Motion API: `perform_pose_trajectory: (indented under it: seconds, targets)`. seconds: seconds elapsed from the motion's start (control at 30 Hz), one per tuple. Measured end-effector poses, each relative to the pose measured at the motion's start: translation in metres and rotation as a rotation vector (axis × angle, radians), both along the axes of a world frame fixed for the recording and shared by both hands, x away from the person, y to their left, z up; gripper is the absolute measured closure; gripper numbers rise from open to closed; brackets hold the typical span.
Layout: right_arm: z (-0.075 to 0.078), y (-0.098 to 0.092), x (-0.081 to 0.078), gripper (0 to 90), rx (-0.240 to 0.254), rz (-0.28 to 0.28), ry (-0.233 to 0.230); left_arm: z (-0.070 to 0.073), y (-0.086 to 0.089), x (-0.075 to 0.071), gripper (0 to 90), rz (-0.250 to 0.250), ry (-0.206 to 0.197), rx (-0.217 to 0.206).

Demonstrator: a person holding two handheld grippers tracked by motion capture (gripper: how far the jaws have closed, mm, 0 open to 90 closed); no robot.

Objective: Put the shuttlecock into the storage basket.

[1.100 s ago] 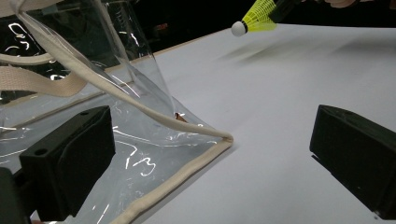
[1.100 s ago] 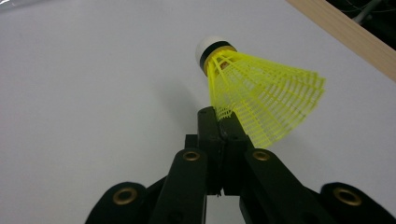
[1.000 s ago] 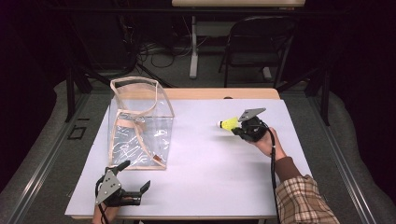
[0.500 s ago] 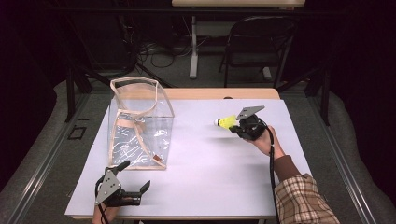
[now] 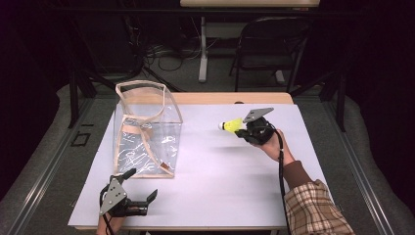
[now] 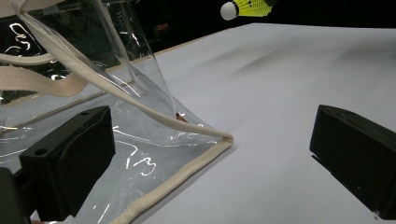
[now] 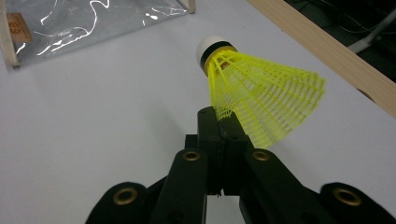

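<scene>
While we kept the right gripper (image 5: 241, 130) lifted above the white table (image 5: 225, 191), right of centre in the high view, its jaws were clenched on the skirt edge of the yellow shuttlecock (image 5: 231, 126), whose white cork pointed toward the left of the frame. Seen from the right gripper view, the shuttlecock (image 7: 254, 91) stood just above our closed jaw tips. We held the left gripper (image 5: 142, 200) at the lower left of the high view, jaws spread wide and grasping nothing, just beside the clear bag (image 5: 147, 132), which stood upright at centre left with its cream trim and strap.
</scene>
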State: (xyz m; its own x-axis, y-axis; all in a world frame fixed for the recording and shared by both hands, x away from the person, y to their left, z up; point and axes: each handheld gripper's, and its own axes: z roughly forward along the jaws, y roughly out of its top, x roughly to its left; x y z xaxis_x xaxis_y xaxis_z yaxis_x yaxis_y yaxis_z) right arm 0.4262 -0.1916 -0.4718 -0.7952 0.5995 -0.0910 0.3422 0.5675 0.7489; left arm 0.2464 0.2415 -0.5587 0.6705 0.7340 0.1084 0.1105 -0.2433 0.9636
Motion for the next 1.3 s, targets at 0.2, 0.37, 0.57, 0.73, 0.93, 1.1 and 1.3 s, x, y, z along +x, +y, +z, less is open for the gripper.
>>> perform_pose_trajectory:
  seconds: [0.2,0.37,0.57,0.73,0.93,1.1,1.3]
  targets:
    - [0.006,0.007,0.000,90.0,0.004,0.007,-0.006,0.000,0.000,0.000,0.1,0.000,-0.001,0.001]
    - [0.013,0.011,0.000,90.0,0.009,0.009,-0.015,0.000,0.000,0.000,0.1,0.001,0.001,-0.002]
    - [0.021,0.017,0.002,90.0,0.015,0.011,-0.023,0.000,0.000,0.000,0.1,0.001,0.000,-0.002]
    - [0.025,0.022,0.004,90.0,0.017,0.014,-0.028,0.000,0.000,0.000,0.1,0.001,-0.001,-0.005]
    - [0.030,0.028,0.006,90.0,0.020,0.014,-0.033,0.000,0.001,-0.001,0.1,0.001,-0.001,-0.005]
    - [0.034,0.032,0.007,90.0,0.022,0.015,-0.036,0.000,0.000,0.000,0.1,-0.001,-0.001,-0.001]
    - [0.037,0.035,0.011,90.0,0.025,0.016,-0.040,0.000,0.000,0.000,0.1,0.002,-0.001,-0.005]
